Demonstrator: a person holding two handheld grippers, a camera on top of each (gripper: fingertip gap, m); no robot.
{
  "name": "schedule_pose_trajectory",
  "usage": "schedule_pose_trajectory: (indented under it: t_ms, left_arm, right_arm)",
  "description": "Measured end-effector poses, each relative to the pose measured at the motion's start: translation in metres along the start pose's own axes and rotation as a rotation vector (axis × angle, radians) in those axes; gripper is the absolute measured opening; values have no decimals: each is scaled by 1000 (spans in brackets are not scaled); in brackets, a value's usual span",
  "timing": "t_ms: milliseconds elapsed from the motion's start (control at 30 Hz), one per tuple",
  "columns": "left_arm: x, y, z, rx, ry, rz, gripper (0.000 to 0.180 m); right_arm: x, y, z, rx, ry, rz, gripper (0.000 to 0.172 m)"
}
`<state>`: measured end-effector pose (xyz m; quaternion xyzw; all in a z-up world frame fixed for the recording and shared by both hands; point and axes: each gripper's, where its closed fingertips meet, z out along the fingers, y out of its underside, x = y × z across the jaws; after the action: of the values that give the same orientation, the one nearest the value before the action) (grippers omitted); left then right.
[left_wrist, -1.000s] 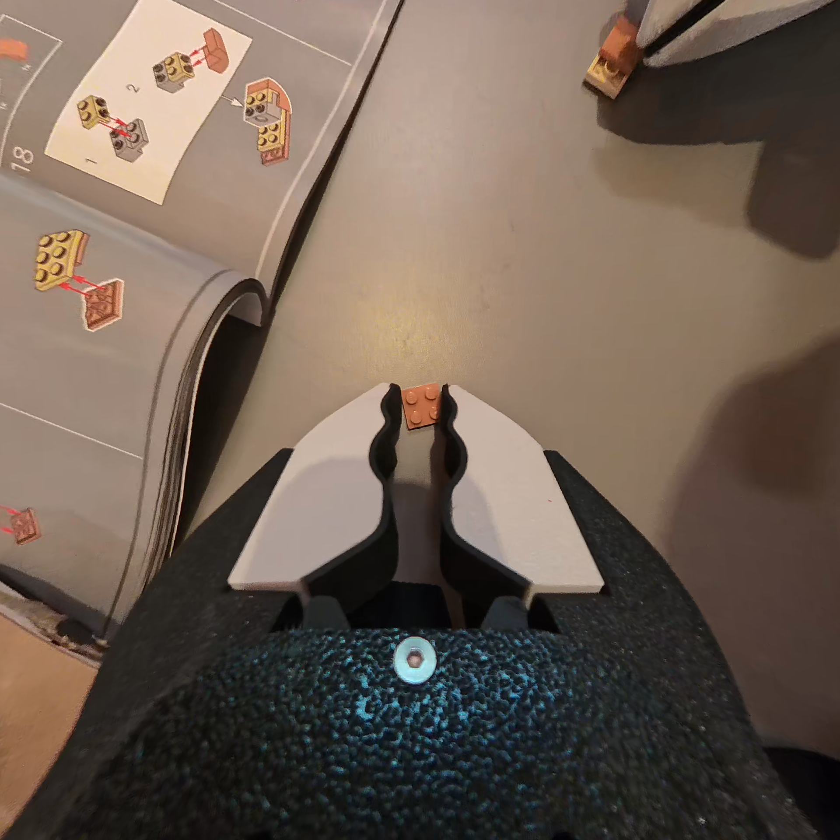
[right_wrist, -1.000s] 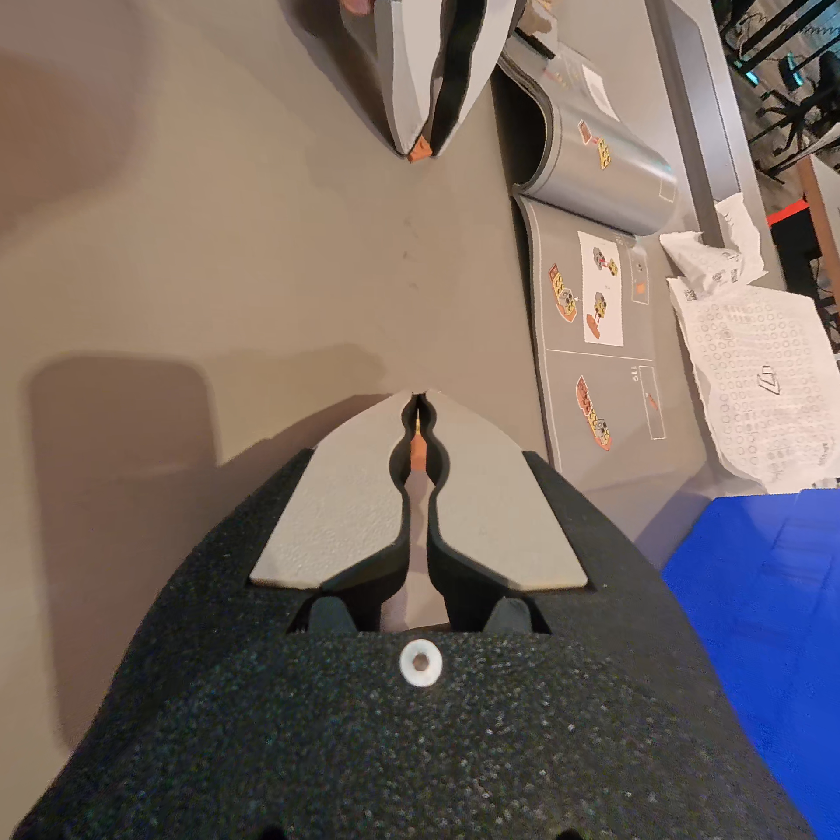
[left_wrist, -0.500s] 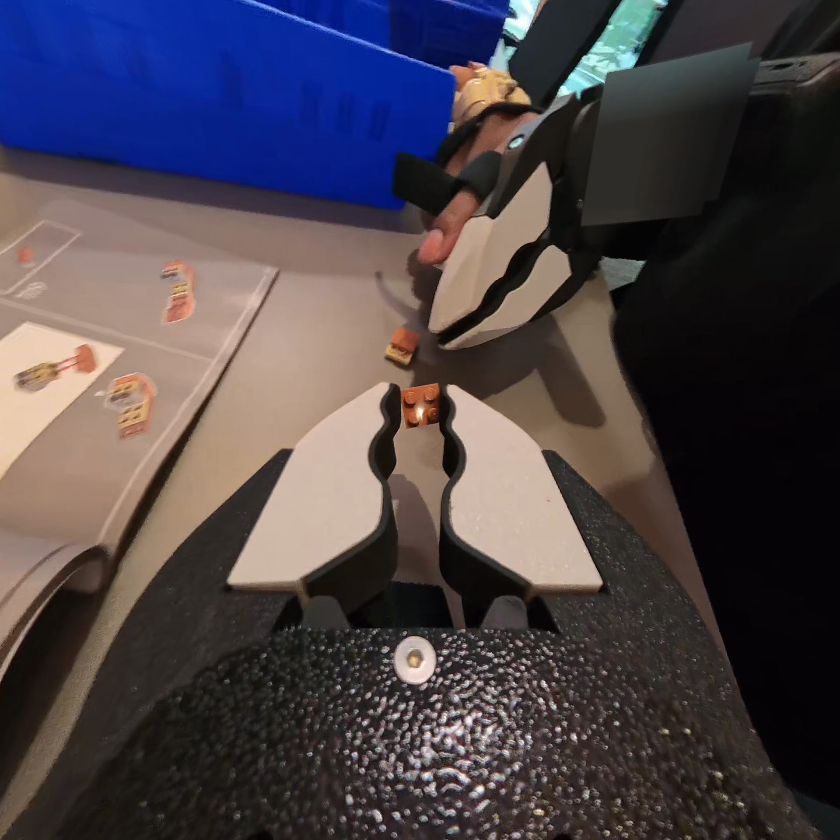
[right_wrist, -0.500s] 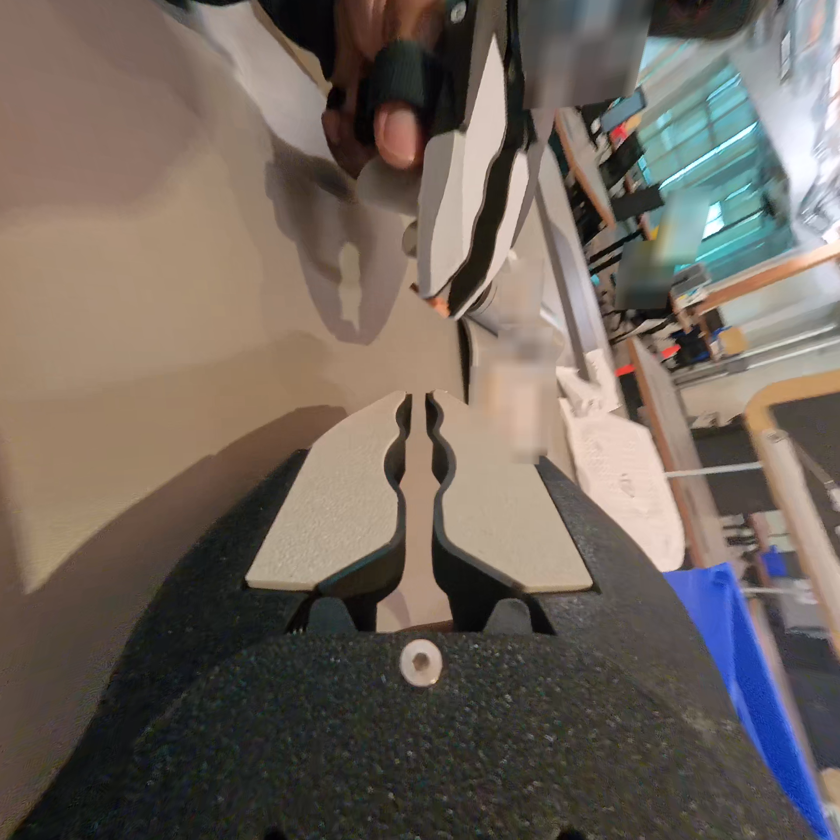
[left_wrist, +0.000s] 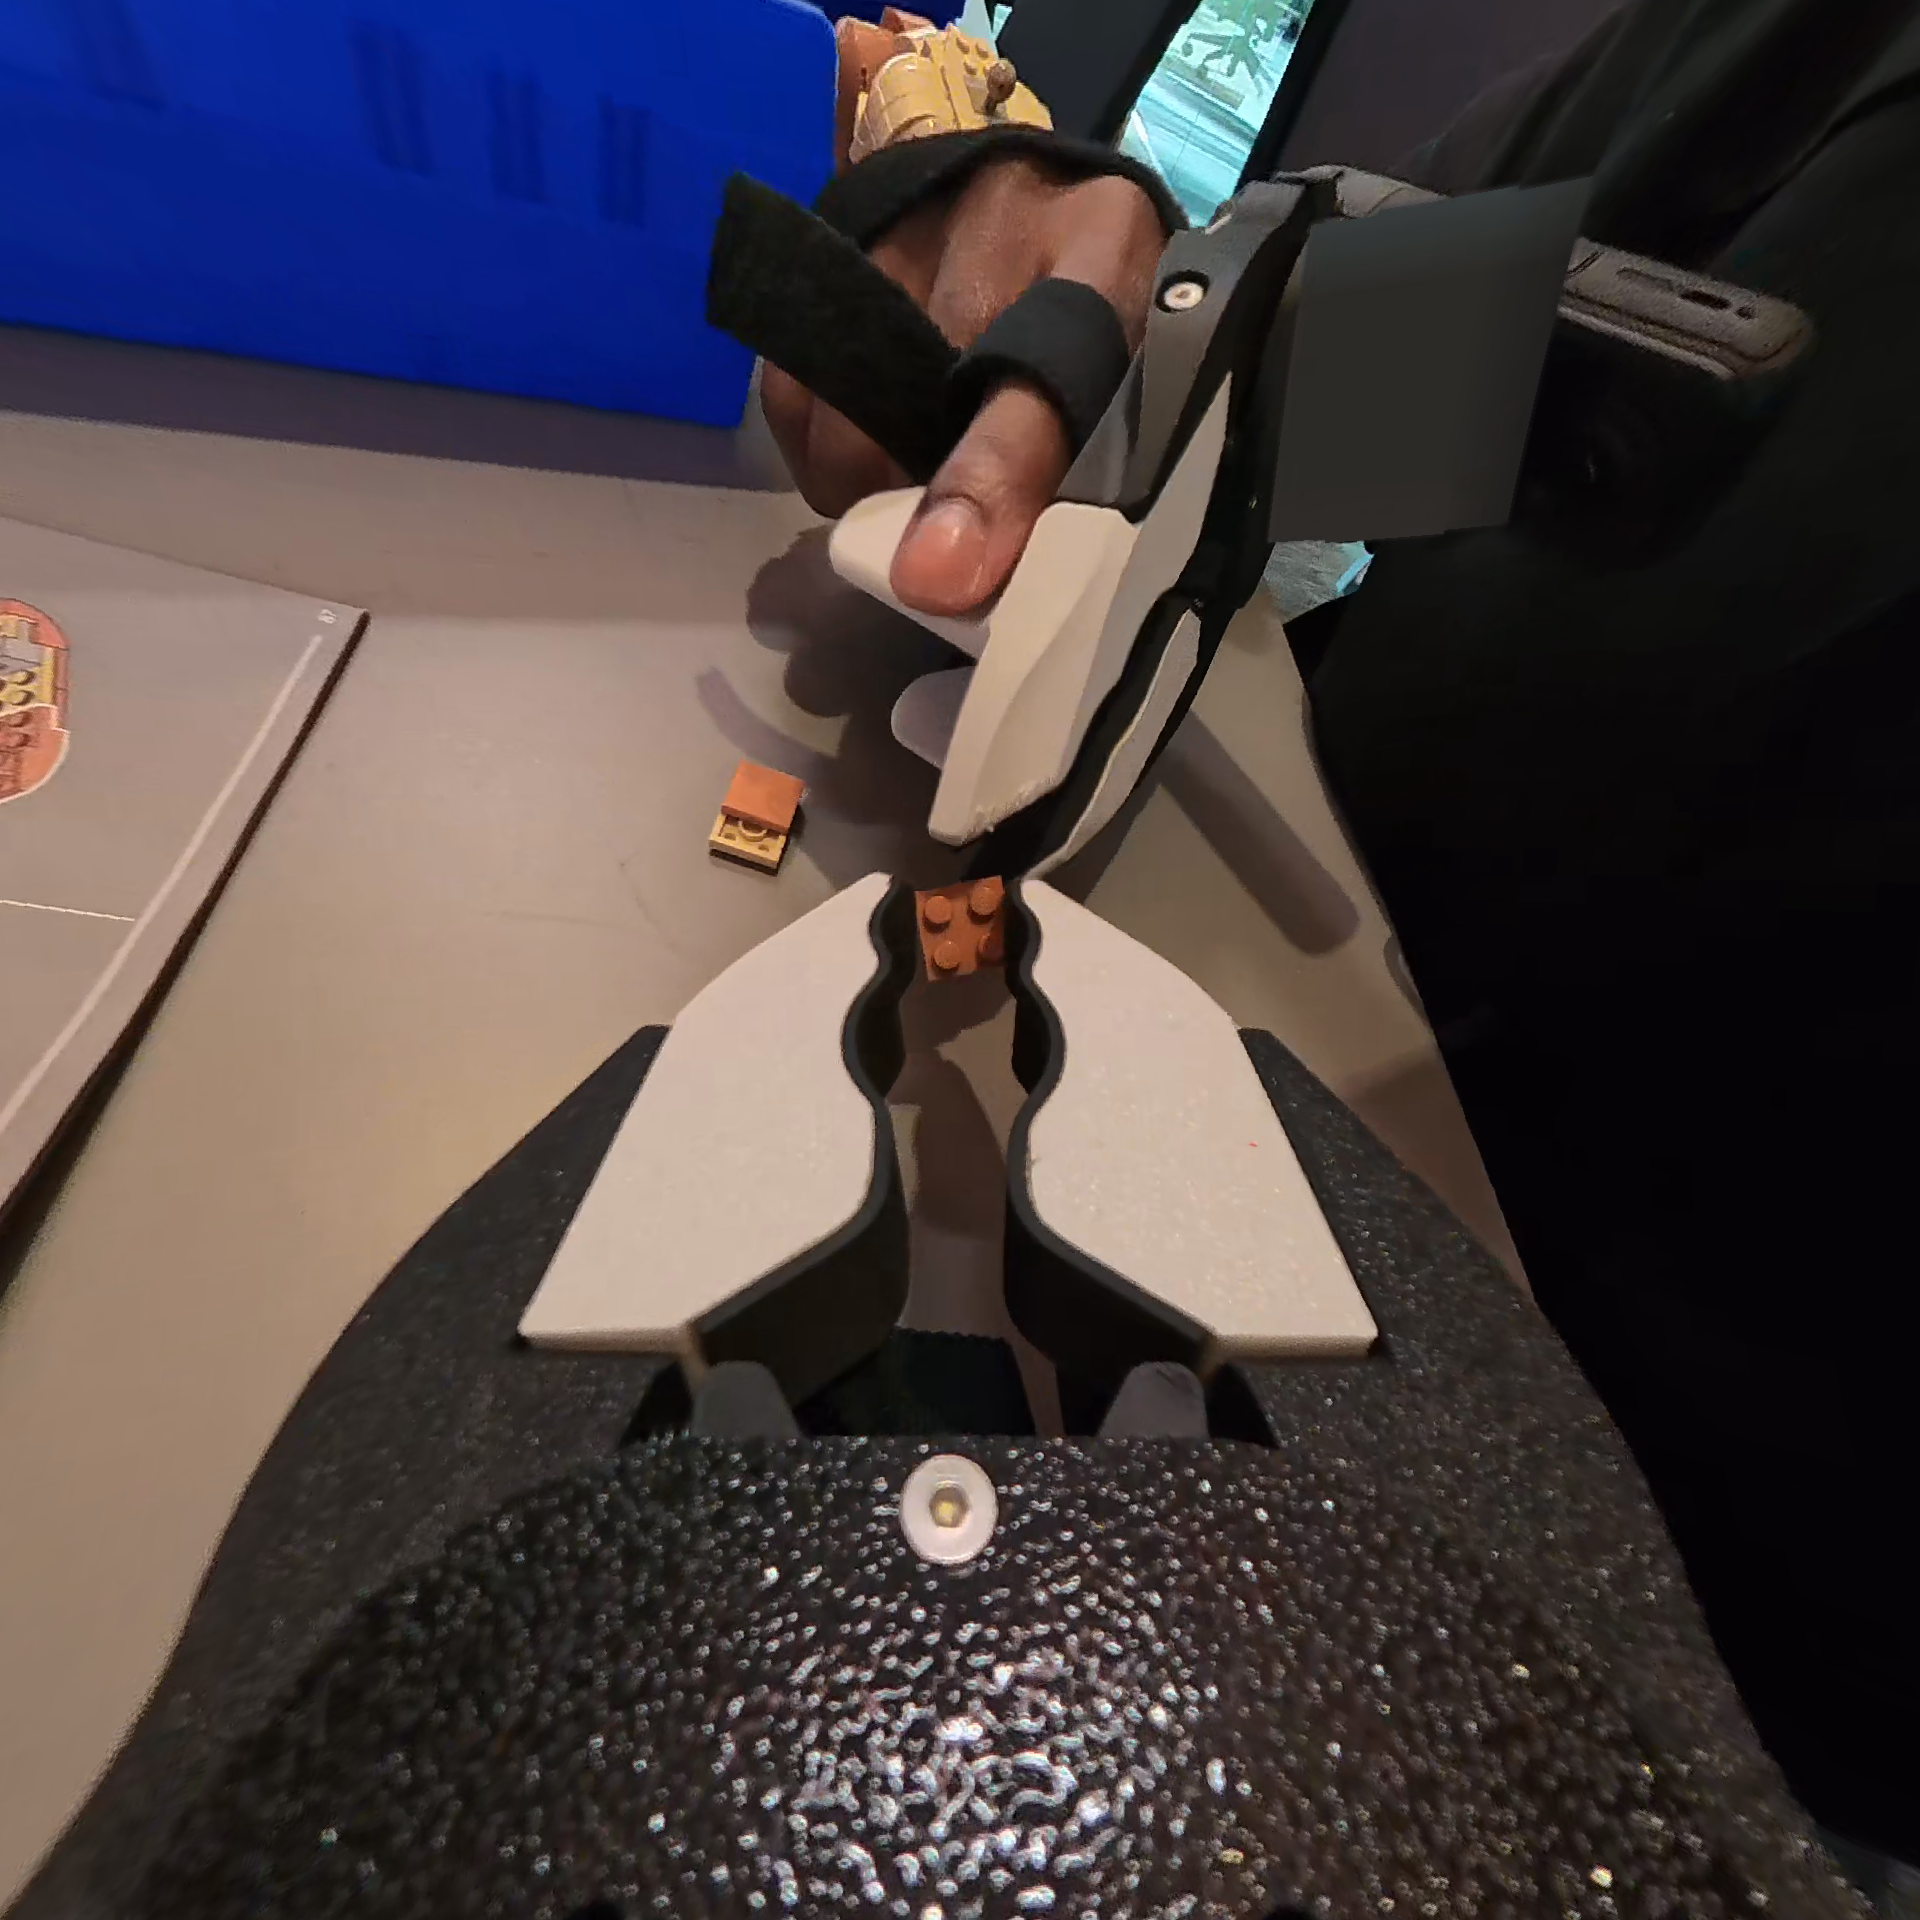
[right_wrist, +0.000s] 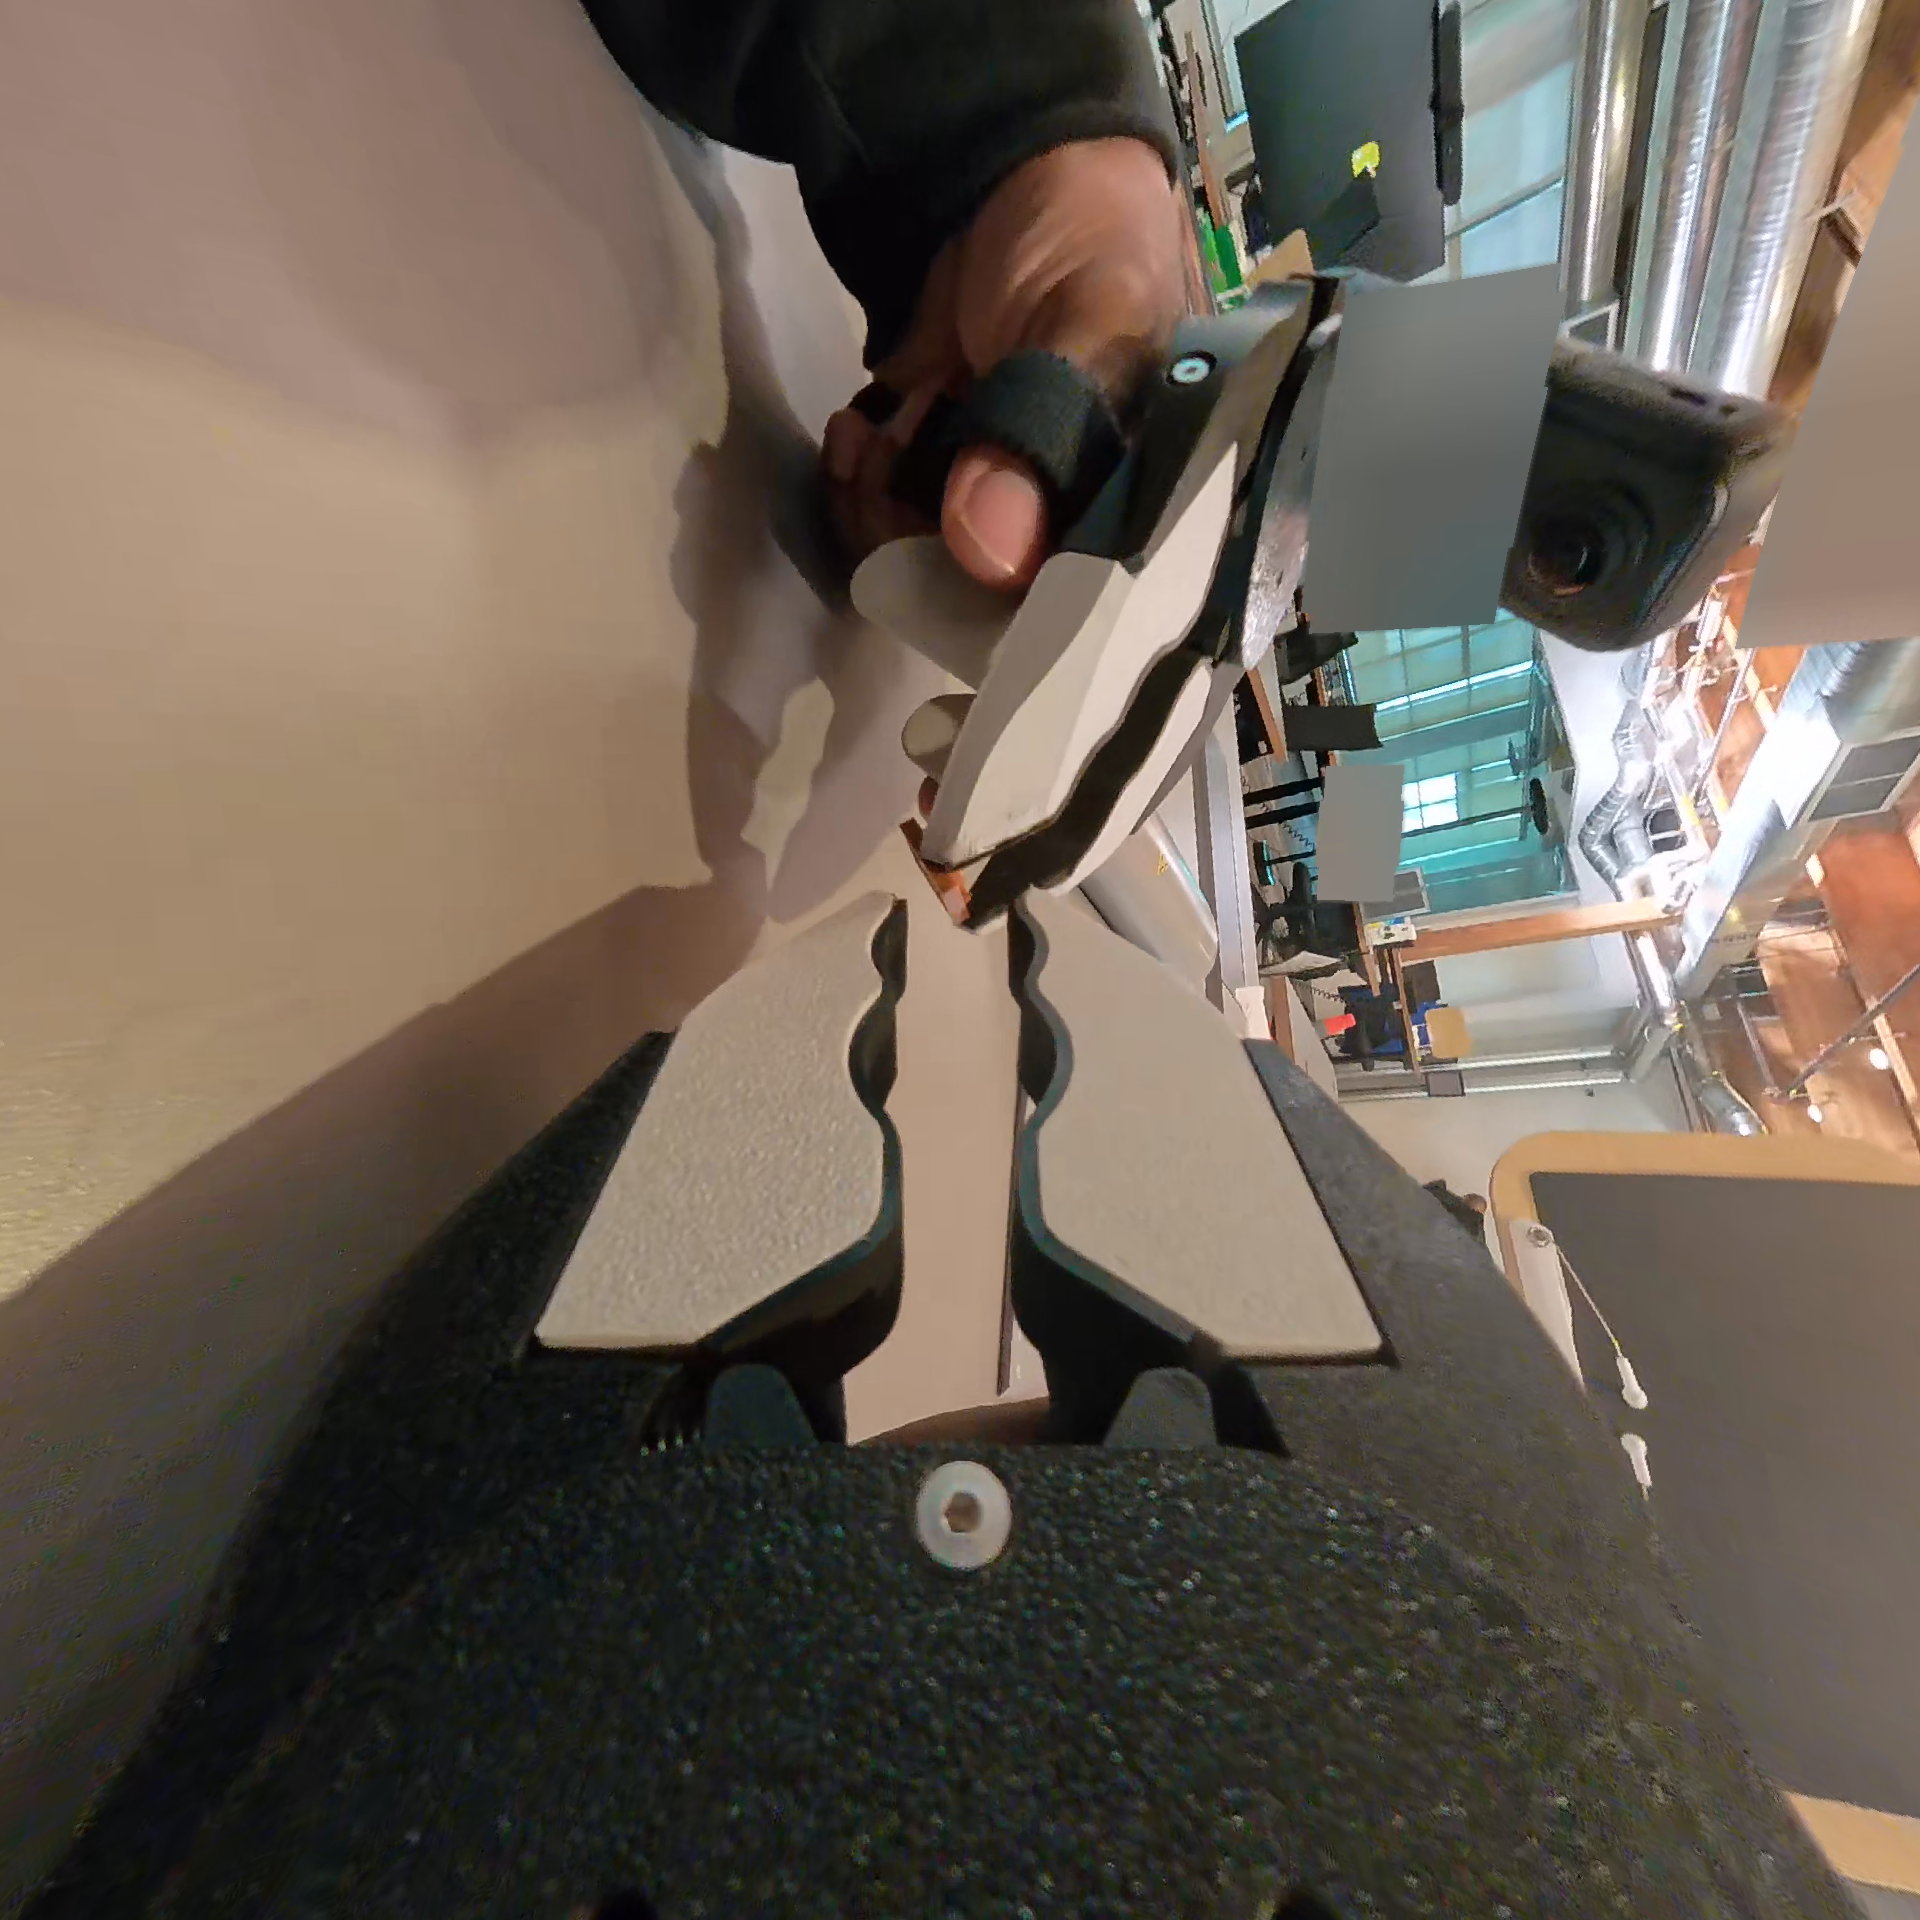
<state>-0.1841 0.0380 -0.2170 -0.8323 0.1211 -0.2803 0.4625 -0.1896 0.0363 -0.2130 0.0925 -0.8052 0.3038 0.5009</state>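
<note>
Grey matte table (left_wrist: 436, 1039) fills both views. Blue plastic bin (left_wrist: 364, 177) at 11 o'clock in the left wrist view only; an open booklet (left_wrist: 125, 790) with grey printed pages at 9 o'clock, also only there. The right wrist view instead shows a workshop background with windows and metal ducts at 3 o'clock.

Left gripper (left_wrist: 958, 914): black pebbled body, pale grey flat finger plates with wavy black inner pads. The fingers are clamped on a small reddish-brown studded plate (left_wrist: 961, 928), four round studs facing the camera, held at the very tips; both pads touch its side edges. In the right wrist view the same plate (right_wrist: 943, 883) appears edge-on, thin, pinched between the left gripper's tips at 12 o'clock.

Right gripper (right_wrist: 956, 914): same build, fingers parted with bare table visible down the gap, nothing between the pads. Its tips sit just beside the held plate, at 12 o'clock from the left tips in the left wrist view; contact cannot be told. A hand (left_wrist: 966, 343) with black fabric straps holds it.

A small brown-on-tan brick pair (left_wrist: 756, 819) lies flat on the table at 10 o'clock from the left tips, apart from both grippers; not seen in the right wrist view.
</note>
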Motion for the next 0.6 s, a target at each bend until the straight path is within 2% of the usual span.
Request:
schedule_pose_trajectory:
  t_ms: [133, 267, 367, 467, 600]
  left_arm:
    - [4, -1, 2, 7, 27, -15, 16]
    - [5, -1, 4, 4, 26, -12, 16]
    - [4, -3, 3, 19, 9, 7, 16]
    - [-2, -8, -6, 51, -75, 150, 23]
    - [-6, -12, -16, 43, -237, 492, 27]
  right_arm:
    - [-2, -3, 1, 11, -7, -17, 17]
    - [-3, -4, 2, 0, -8, -13, 7]
    - [-2, -1, 2, -21, -32, 60, 5]
    - [1, 7, 1, -53, -69, 227, 5]
    - [-7, 12, 0, -69, -245, 594, 5]
